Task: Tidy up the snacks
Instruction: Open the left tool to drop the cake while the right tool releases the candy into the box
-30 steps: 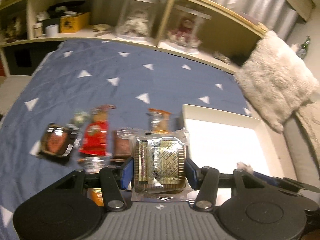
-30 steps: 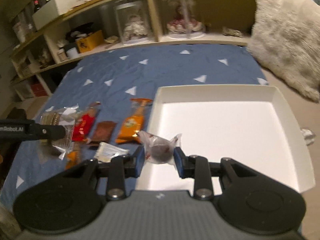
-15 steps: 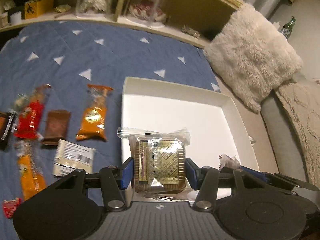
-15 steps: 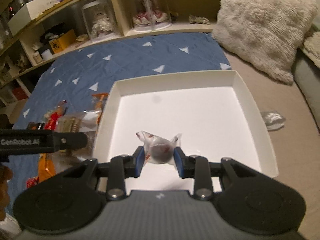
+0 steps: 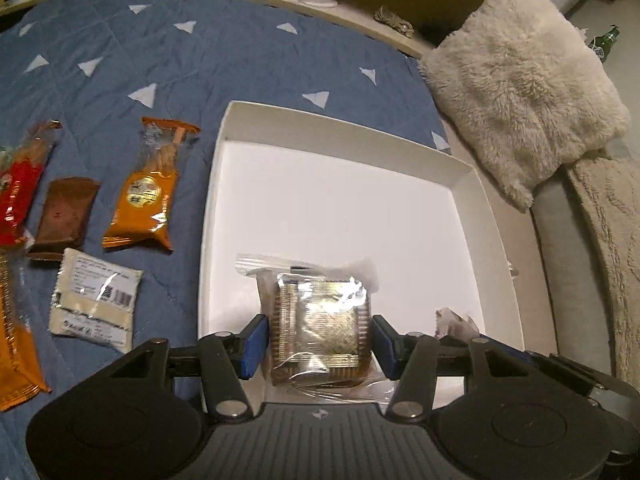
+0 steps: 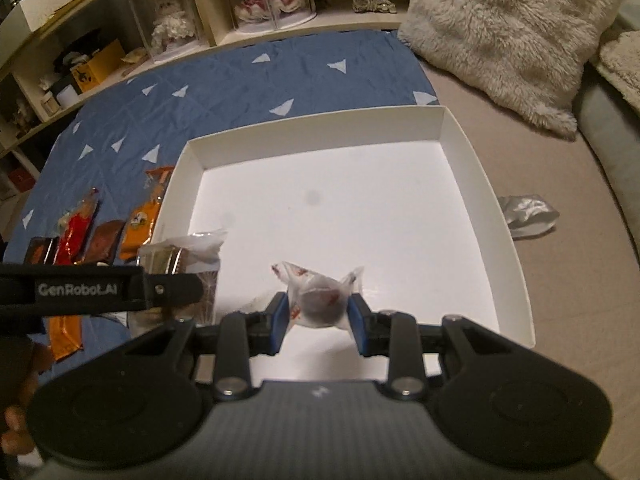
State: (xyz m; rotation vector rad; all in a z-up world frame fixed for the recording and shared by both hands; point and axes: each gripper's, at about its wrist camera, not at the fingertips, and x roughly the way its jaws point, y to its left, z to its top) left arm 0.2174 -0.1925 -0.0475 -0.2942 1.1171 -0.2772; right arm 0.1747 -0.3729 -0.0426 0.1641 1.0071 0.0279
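Note:
My left gripper (image 5: 320,342) has a square gold-patterned cake pack (image 5: 320,316) in clear wrap between its blue pads. Its jaws are opening slightly, and the pads still touch the pack. It hangs over the near left part of the white tray (image 5: 464,168). My right gripper (image 6: 318,314) is shut on a small round dark snack in a clear twist wrapper (image 6: 320,300), low over the tray's (image 6: 320,130) near edge. The left gripper's finger (image 6: 172,284) shows from the side, with the cake pack (image 6: 184,256) beyond it.
Left of the tray, on the blue quilt (image 5: 200,60), lie an orange pack (image 5: 146,196), a brown bar (image 5: 64,216), a white pack (image 5: 96,304) and a red pack (image 5: 16,196). A fluffy pillow (image 5: 520,92) lies to the right. A silver wrapper (image 6: 528,214) lies beside the tray.
Both grippers moved from over the snack row on the quilt to the right and down, over the tray, each carrying its snack. A small gap has appeared beside the cake pack.

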